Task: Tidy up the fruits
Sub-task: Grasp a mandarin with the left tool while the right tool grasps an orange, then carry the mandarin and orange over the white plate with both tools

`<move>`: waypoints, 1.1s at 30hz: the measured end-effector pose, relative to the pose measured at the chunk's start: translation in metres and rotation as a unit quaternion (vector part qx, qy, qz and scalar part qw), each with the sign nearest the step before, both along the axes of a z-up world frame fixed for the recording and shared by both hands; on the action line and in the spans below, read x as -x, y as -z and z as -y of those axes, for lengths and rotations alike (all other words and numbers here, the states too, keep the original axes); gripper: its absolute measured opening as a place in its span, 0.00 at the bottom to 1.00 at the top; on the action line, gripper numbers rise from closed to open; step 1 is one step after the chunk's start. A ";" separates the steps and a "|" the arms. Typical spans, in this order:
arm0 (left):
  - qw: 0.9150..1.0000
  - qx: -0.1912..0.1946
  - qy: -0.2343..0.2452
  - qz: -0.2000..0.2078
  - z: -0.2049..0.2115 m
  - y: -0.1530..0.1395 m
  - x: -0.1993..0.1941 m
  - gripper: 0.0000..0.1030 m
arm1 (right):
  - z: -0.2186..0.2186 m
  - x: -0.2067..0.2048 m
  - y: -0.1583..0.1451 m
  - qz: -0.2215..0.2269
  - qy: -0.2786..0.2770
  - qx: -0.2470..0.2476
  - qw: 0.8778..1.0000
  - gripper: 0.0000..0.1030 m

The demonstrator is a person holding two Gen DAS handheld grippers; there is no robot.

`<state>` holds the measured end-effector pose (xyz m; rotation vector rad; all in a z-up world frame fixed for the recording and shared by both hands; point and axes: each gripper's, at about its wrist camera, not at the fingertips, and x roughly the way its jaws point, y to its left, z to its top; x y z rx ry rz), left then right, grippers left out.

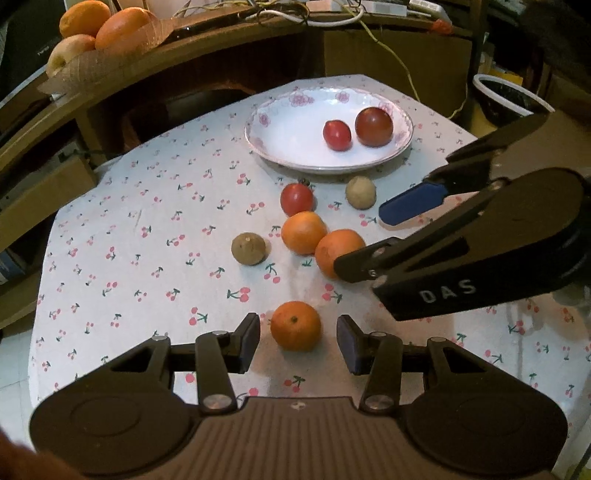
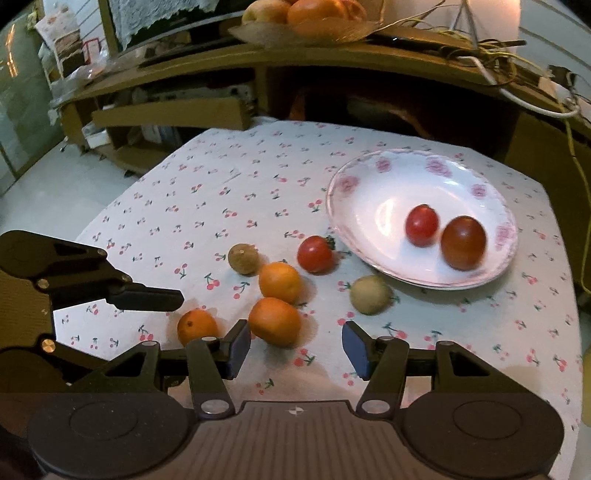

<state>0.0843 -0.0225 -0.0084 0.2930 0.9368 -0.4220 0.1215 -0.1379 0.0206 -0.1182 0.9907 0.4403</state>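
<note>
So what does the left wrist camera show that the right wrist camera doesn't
Only the left wrist view shows the white-rimmed bin off the table's right side, and the right gripper from outside, jaws open. Only the right wrist view shows the lace cloth at top left and the left gripper from the side. Both show the flowered plate with two red fruits, the loose tomato, three oranges, including the nearest orange between the left jaws, two brownish fruits, and the fruit basket on the shelf.
</note>
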 end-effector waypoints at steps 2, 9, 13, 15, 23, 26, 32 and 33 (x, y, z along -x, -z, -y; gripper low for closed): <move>1.000 -0.001 0.000 -0.001 0.000 0.002 -0.001 0.50 | -0.003 -0.004 0.004 -0.005 -0.003 0.003 1.000 0.55; 1.000 0.005 0.010 -0.006 0.003 0.005 -0.004 0.47 | -0.011 -0.013 0.012 -0.034 -0.021 -0.011 0.999 0.33; 1.000 0.004 0.007 -0.007 0.002 0.005 -0.004 0.40 | -0.012 -0.010 0.011 -0.033 -0.026 -0.005 0.999 0.32; 1.000 0.008 0.001 -0.008 0.001 0.003 -0.006 0.36 | -0.011 -0.010 0.010 -0.036 -0.025 -0.005 0.999 0.32; 1.000 0.011 0.012 -0.012 0.007 0.004 -0.003 0.34 | 0.010 -0.001 0.001 -0.029 0.005 0.005 1.000 0.32; 1.000 0.004 0.016 -0.010 0.011 0.005 -0.001 0.34 | 0.021 0.009 -0.001 -0.026 0.024 0.010 0.999 0.32; 1.000 0.001 0.013 -0.007 0.015 0.006 -0.001 0.35 | 0.032 0.027 0.005 -0.030 0.045 0.011 0.998 0.33; 1.000 0.001 0.012 -0.007 0.015 0.006 -0.001 0.35 | 0.032 0.028 0.006 -0.028 0.046 0.013 0.998 0.33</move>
